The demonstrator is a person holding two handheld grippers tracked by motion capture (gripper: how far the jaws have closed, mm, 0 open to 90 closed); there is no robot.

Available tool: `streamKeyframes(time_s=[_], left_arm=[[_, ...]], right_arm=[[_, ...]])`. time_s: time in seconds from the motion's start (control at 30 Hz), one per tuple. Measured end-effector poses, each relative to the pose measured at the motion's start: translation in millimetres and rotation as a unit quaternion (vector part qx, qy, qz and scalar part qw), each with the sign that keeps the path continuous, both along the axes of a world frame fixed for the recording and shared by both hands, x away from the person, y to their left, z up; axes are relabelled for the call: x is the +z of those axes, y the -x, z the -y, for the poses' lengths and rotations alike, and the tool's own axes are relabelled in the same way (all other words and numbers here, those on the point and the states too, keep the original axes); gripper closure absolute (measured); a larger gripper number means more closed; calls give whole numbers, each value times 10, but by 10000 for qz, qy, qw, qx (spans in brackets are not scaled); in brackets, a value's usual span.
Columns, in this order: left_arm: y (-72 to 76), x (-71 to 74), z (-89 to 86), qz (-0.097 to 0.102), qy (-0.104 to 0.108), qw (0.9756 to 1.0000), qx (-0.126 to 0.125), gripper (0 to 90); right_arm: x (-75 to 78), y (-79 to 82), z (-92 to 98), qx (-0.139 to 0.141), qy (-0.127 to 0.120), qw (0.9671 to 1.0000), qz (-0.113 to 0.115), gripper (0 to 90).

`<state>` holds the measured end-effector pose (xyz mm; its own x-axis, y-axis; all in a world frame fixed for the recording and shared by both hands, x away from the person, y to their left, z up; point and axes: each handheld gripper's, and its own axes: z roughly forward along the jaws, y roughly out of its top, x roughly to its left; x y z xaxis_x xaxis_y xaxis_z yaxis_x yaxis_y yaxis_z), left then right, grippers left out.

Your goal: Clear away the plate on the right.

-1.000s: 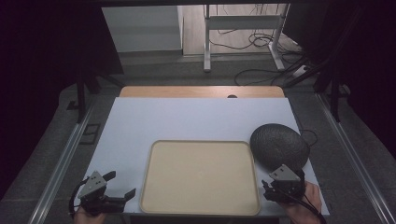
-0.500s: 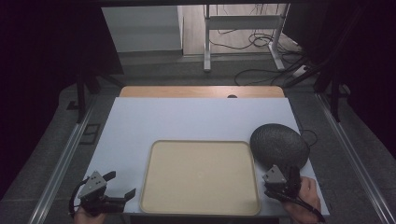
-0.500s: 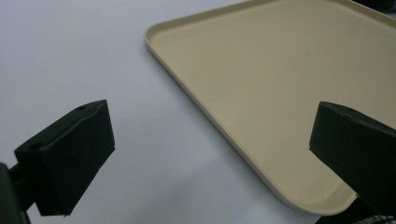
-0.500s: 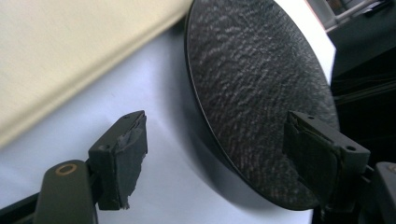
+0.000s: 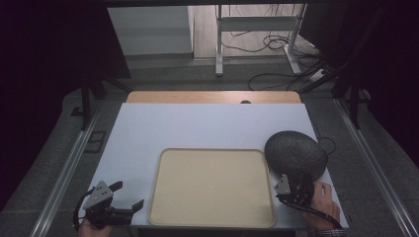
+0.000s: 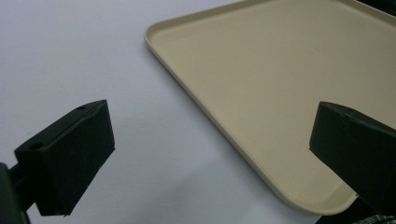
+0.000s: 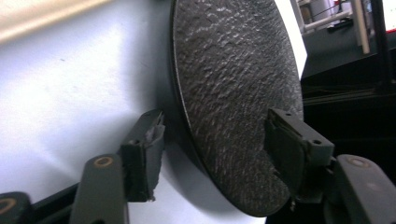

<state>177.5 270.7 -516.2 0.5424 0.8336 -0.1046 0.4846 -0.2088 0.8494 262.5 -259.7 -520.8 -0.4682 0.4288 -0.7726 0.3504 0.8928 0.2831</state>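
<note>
Movement on the right side is what stands out: a second ago the right gripper point(image 5: 295, 188) sat near the table's front right corner, short of the dark plate point(image 5: 295, 153); now it has pushed forward to the plate's near rim. In the right gripper view its jaws stand apart with the rough, pebbled plate point(image 7: 233, 107) edge between them, one jaw on the white side and the other over the plate's top, not yet closed on it. That reads as the approach to a grasp, likely to lift the plate and carry it toward the beige tray point(image 5: 212, 187) just beside it. The plate lies on the right part of the table, its left edge close to the tray's far right corner, whether touching I cannot tell.

The left gripper point(image 5: 116, 203) has stayed put at the front left, jaws wide apart, looking across bare white surface at the tray's point(image 6: 261, 88) corner and holding nothing.

The table point(image 5: 207, 126) carries a pale white sheet, with a strip of wood showing along its far edge. Beyond it the room is dim: a grey floor, metal stand legs, and loose cables point(image 5: 276, 74) trailing at the back right.
</note>
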Motion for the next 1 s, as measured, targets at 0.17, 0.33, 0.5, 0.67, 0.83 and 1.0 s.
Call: streamKeyframes(time_s=[0.17, 0.33, 0.5, 0.67, 0.83, 1.0], left_arm=[[0, 0, -1, -9, -12, 10000, -13, 0], [-1, -1, 0, -13, -12, 10000, -16, 0], [-2, -1, 0, -25, -22, 10000, -20, 0], [-3, -3, 3, -36, -22, 10000, -23, 0], [-4, -4, 3, -43, -29, 10000, -21, 0], [-4, -4, 5, -45, -29, 10000, -19, 0]], right_arm=[[-65, -47, -15, 85, 374, 9992, 69, 475], [-111, -68, -42, 176, 696, 9973, 137, 519], [-158, -83, -60, 220, 939, 9951, 211, 554], [-218, -115, -86, 384, 1312, 9901, 325, 603], [-251, -131, -105, 493, 1540, 9862, 363, 635], [-312, -126, -132, 651, 1871, 9795, 363, 752]])
